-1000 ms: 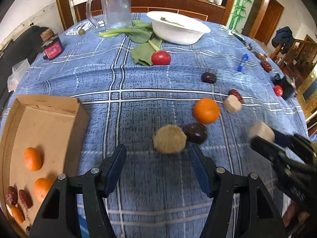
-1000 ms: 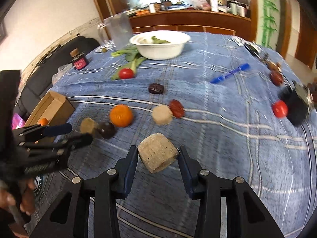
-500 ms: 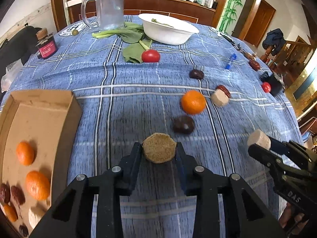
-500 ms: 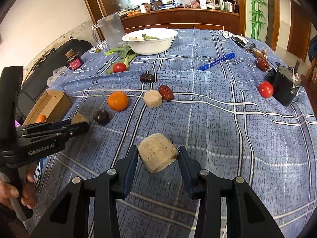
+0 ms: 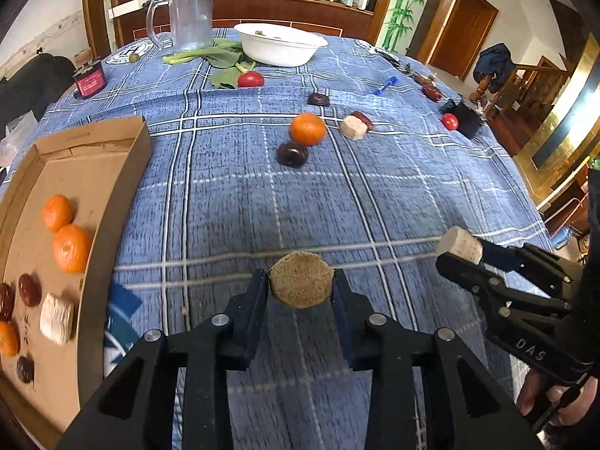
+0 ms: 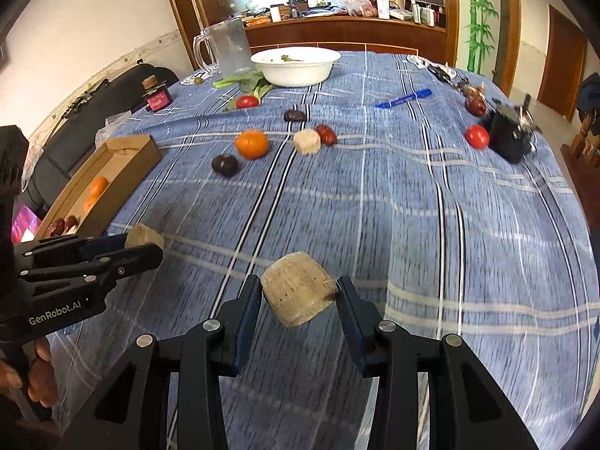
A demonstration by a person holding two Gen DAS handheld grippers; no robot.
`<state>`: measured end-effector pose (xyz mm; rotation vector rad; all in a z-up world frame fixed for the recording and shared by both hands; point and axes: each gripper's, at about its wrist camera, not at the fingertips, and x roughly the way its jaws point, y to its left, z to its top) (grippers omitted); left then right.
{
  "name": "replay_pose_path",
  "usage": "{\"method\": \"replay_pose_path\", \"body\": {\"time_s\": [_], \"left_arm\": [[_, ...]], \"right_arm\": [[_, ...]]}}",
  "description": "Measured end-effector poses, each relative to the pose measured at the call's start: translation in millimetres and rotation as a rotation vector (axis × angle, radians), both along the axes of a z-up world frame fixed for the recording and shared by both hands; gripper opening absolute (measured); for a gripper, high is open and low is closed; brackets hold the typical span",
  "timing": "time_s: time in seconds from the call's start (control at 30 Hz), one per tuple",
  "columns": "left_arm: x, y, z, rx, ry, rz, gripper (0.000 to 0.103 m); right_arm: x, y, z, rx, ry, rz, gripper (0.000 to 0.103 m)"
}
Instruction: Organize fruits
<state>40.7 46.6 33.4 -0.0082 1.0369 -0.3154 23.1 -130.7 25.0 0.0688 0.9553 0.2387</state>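
The left gripper (image 5: 300, 288) points steeply downward, its 2 jaws having just closed until both pads press on a tan, rough-faced round piece (image 5: 301, 284) held clear of the cloth. The right gripper (image 6: 299, 292) is tilted down likewise, clamped on a pale cylinder (image 6: 298, 293). Bare fingers (image 6: 39, 378) wrap the left handle; the right hand (image 5: 555, 405) appears, blurred, at the frame edge.

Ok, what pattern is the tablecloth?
Blue tablecloth with a white and dark plaid grid; clearest in the left wrist view.

Cardboard box (image 5: 93, 172) cut off at left edge, nearby tablecloth (image 6: 468, 262) motion-blurred
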Motion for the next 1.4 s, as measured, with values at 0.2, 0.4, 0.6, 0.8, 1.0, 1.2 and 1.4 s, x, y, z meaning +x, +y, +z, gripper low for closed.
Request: {"method": "replay_pose_path", "body": {"time_s": [0.2, 0.4, 0.6, 0.8, 1.0, 1.2, 1.4], "left_arm": [[-15, 4, 9, 0.000, -0.020, -0.006, 0.033], [-25, 14, 24, -0.011, -0.057, -0.005, 0.033], [-23, 30, 24, -0.020, -0.036, 0.010, 0.033], [-17, 45, 0, -0.054, 0.060, 0.017, 0.033], [-22, 9, -5, 0.017, 0.039, -0.089, 0.051], [-12, -16, -17, 0.115, 0.017, -0.110, 0.053], [-9, -18, -23, 0.151, -0.021, -0.114, 0.055]], "right_arm": [[-17, 5, 0, -0.008, 0.011, -0.015, 0.044], [-20, 17, 7, -0.010, 0.001, -0.009, 0.044], [-18, 36, 12, -0.026, -0.007, 0.017, 0.044], [-21, 38, 6, -0.045, 0.013, 0.016, 0.044], [-23, 29, -5, -0.037, 0.041, -0.001, 0.045], [-25, 22, -9, -0.013, 0.050, 0.006, 0.045], [-28, 23, -12, -0.009, 0.044, 0.032, 0.046]]}}
